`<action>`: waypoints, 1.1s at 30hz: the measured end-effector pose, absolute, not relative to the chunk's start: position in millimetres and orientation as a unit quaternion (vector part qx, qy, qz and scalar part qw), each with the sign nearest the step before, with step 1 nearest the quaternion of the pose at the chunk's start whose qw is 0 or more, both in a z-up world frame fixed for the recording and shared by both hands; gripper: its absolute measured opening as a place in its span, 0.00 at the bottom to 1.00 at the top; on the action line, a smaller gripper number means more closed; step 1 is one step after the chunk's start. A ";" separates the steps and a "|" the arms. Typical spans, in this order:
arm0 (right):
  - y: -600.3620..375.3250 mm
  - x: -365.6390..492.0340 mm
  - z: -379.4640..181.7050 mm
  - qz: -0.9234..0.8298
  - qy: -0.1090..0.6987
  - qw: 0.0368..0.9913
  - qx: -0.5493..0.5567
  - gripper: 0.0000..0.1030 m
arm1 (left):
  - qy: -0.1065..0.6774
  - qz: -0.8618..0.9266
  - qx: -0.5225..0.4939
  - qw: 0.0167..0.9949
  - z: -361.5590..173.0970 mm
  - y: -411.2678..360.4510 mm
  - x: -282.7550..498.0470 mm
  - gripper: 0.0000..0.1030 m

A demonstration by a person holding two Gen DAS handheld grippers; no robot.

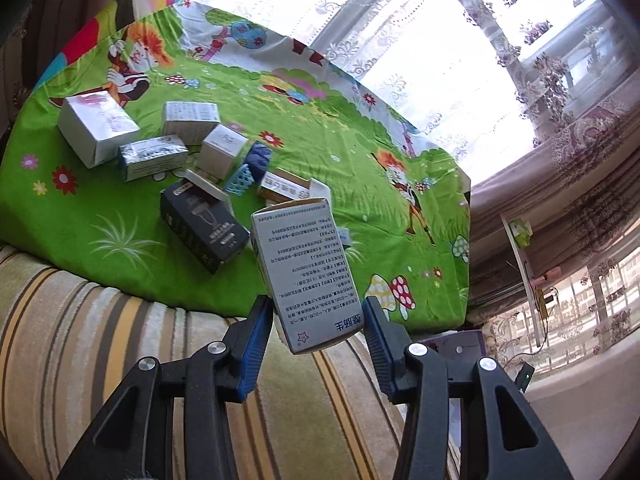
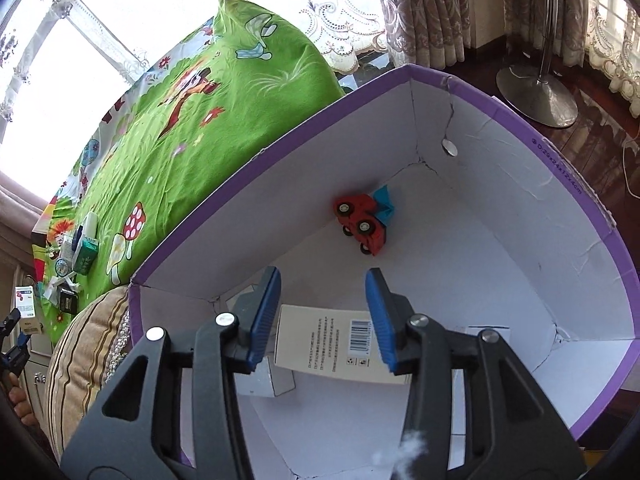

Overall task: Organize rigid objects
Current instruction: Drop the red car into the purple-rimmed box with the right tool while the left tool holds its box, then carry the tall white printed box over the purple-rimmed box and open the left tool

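Note:
My left gripper (image 1: pixel 318 316) is shut on a white medicine box (image 1: pixel 302 272) with printed text, held up in the air above the striped cushion. Beyond it, several small boxes (image 1: pixel 168 152) lie in a pile on the green cartoon cloth (image 1: pixel 320 140), among them a black box (image 1: pixel 202 228) and a large white box (image 1: pixel 96 126). My right gripper (image 2: pixel 322 300) is open, hanging over the inside of a purple-rimmed white carton (image 2: pixel 520 128). A white barcoded box (image 2: pixel 340 344) lies on the carton floor just below its fingers. A red toy car (image 2: pixel 362 222) lies in the far corner.
A striped cushion (image 1: pixel 120 360) lies in front of the cloth. The carton stands beside the cloth's edge. A second small white box (image 2: pixel 264 376) lies under the left finger. A lamp base (image 2: pixel 538 94) stands on dark wood floor behind the carton. Curtains and windows surround.

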State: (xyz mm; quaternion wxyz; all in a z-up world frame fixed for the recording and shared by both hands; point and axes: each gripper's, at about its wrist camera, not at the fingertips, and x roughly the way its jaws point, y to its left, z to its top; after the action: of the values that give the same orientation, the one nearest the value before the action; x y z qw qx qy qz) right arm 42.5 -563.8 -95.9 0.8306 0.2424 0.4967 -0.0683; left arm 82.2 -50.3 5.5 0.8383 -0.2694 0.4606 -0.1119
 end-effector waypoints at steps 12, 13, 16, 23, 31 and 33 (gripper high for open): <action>-590.8 91.0 -129.9 -0.102 0.557 0.780 0.265 0.49 | 0.479 -0.166 -0.236 0.829 4.5 -100.8 78.5 0.46; -590.7 93.5 -130.2 -0.103 0.555 0.781 0.266 0.49 | 0.480 -0.166 -0.235 0.829 4.1 -101.1 79.1 0.46; -591.6 100.0 -130.7 -0.122 0.550 0.786 0.254 0.49 | 0.481 -0.170 -0.228 0.829 4.4 -106.7 80.0 0.46; -595.9 111.3 -147.9 -0.148 0.574 0.777 0.212 0.49 | 0.480 -0.237 -0.169 0.827 16.9 -154.0 71.5 0.46; -573.7 115.4 -160.7 -0.072 0.615 0.765 0.178 0.54 | 0.511 -0.345 -0.068 0.784 9.0 -250.1 60.0 0.46; -562.0 113.5 -175.9 -0.069 0.641 0.750 0.145 0.55 | 0.518 -0.357 -0.048 0.776 3.9 -268.9 57.1 0.46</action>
State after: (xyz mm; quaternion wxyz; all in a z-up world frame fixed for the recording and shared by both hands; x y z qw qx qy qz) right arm 113.4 -562.0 -175.9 0.7503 0.1446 0.6414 -0.0690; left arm 57.1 -268.9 3.9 0.7763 -0.0482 0.5175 -0.3566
